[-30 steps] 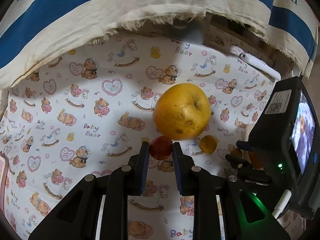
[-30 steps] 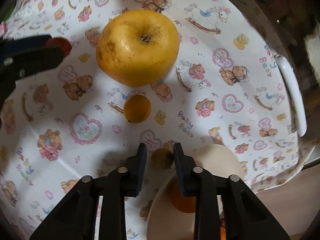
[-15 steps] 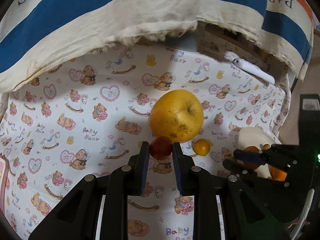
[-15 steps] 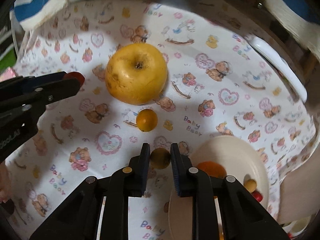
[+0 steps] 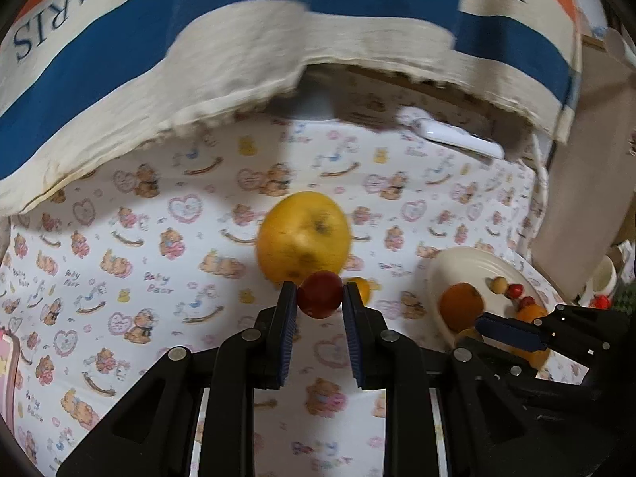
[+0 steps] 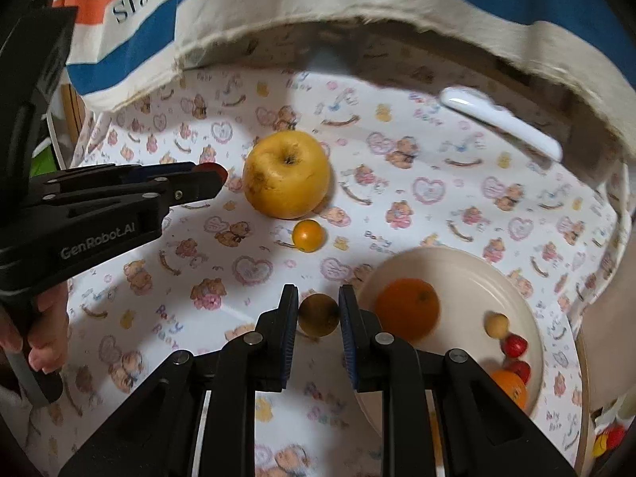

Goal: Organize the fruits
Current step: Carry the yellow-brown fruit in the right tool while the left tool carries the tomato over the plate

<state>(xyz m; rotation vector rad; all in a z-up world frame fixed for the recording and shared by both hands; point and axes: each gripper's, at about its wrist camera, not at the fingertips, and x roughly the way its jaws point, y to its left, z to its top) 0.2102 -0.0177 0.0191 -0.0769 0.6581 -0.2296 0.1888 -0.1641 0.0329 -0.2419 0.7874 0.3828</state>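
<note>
My left gripper is shut on a small red fruit and holds it above the teddy-print cloth, in front of a large yellow apple. My right gripper is shut on a small brownish-yellow fruit, just left of a cream plate. The plate holds an orange, a beige ball, small red fruits and another orange fruit. A small orange fruit lies on the cloth below the apple. The left gripper shows at the left in the right wrist view.
A striped blue, cream and orange cloth hangs over the back of the table. A white flat device lies at the back right. The plate sits at the right near the table edge. A pink object is at the far left.
Both grippers have lifted and pulled back with their fruits. The right gripper has drawn away from the apple, and the plate has come fully into view.
</note>
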